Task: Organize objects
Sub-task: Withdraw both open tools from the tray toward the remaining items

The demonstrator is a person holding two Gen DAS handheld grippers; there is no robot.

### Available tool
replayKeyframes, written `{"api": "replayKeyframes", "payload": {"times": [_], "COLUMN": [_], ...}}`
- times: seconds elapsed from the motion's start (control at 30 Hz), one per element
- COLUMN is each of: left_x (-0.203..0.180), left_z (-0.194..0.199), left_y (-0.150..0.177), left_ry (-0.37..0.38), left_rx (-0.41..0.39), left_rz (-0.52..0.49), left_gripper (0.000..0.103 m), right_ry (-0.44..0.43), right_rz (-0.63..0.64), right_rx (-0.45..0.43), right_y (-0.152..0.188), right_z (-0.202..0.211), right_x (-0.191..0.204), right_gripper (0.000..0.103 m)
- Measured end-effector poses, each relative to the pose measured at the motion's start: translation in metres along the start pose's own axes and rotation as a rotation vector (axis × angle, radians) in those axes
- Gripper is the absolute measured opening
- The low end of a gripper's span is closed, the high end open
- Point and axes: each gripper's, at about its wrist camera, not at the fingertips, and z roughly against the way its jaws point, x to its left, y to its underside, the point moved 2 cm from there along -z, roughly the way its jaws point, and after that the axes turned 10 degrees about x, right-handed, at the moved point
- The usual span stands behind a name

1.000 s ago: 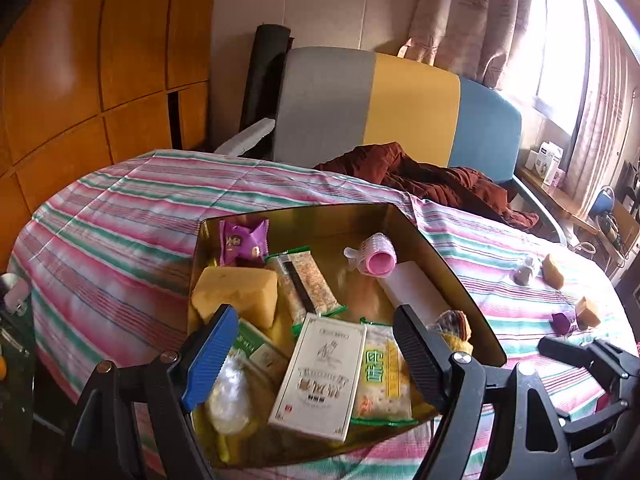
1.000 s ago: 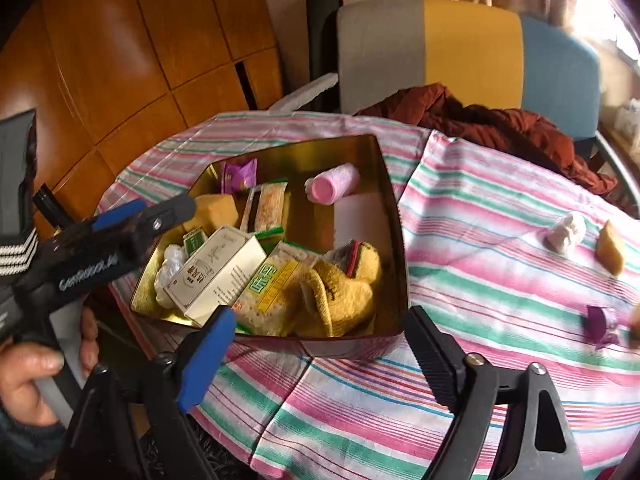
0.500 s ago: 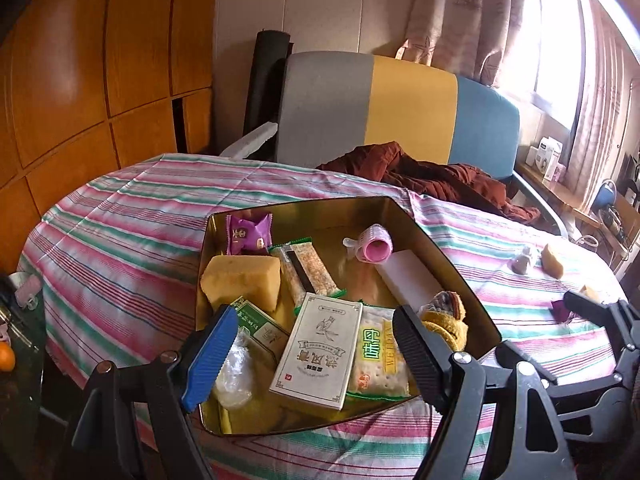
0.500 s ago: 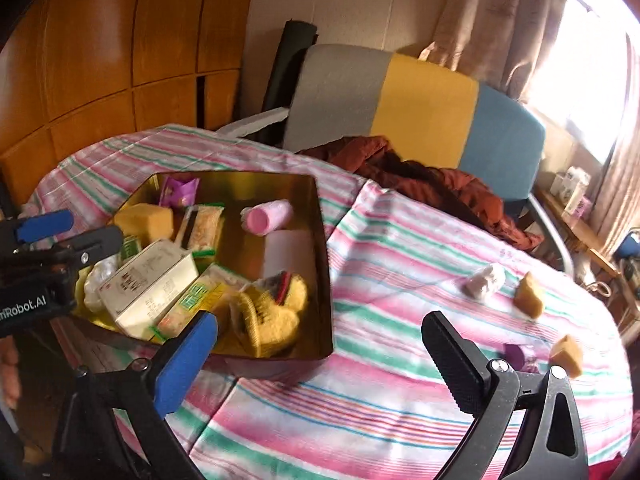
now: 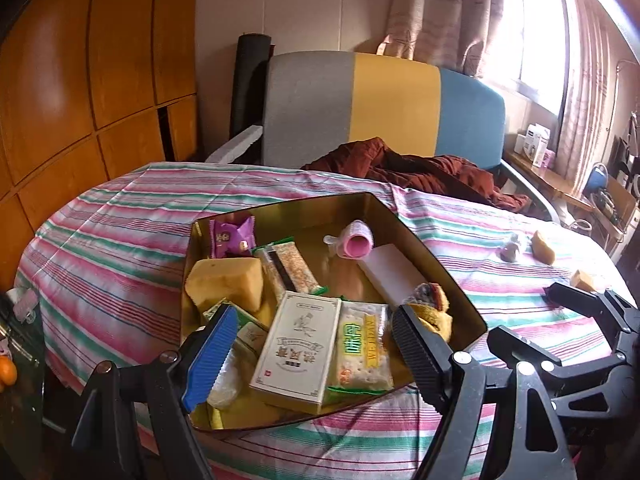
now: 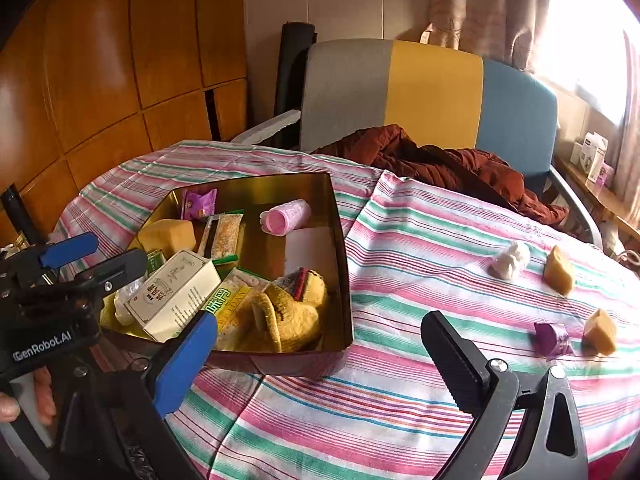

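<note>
A striped sofa (image 6: pixel 432 92) with a rust-red blanket (image 6: pixel 448 164) stands behind the desk (image 6: pixel 360 392), which wears a striped cloth. The gold tin (image 5: pixel 440 276) on it holds a white box (image 5: pixel 296 348), cracker pack (image 5: pixel 362 348), pink roller (image 5: pixel 356 240), yellow sponge (image 5: pixel 226 280) and yellow sock (image 6: pixel 288 316). The left gripper (image 5: pixel 308 356) hangs open over the box, touching nothing. The right gripper (image 6: pixel 316 360), its jaws just opened wide, stands empty over bare cloth beside the tin. Only its view clearly shows the loose purple candy (image 6: pixel 554 338), white wad (image 6: pixel 510 260) and two sponge pieces (image 6: pixel 560 270) lying at its right.
</note>
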Motion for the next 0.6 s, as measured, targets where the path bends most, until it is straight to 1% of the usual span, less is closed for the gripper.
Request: {"api": "replayKeyframes", "payload": {"times": [0.2, 0.37, 0.6], "left_x": [-0.009, -0.02, -0.042], "left_z": [0.002, 0.001, 0.003], "left_y": [0.0, 0.001, 0.003], "left_ry": [0.002, -0.023, 0.003], "left_rx": [0.001, 0.013, 0.019], "left_rz": [-0.023, -0.065, -0.139], "left_gripper": [0.081, 0.081, 0.081], "right_ry": [0.012, 0.031, 0.064], "right_rz": [0.002, 0.011, -0.007], "right_rx": [-0.006, -0.015, -0.022], "right_y": [0.0, -0.002, -0.006], "right_z": [0.004, 0.008, 0.012], "right_x": [-0.008, -0.016, -0.037], "right_gripper": [0.102, 0.102, 0.102]}}
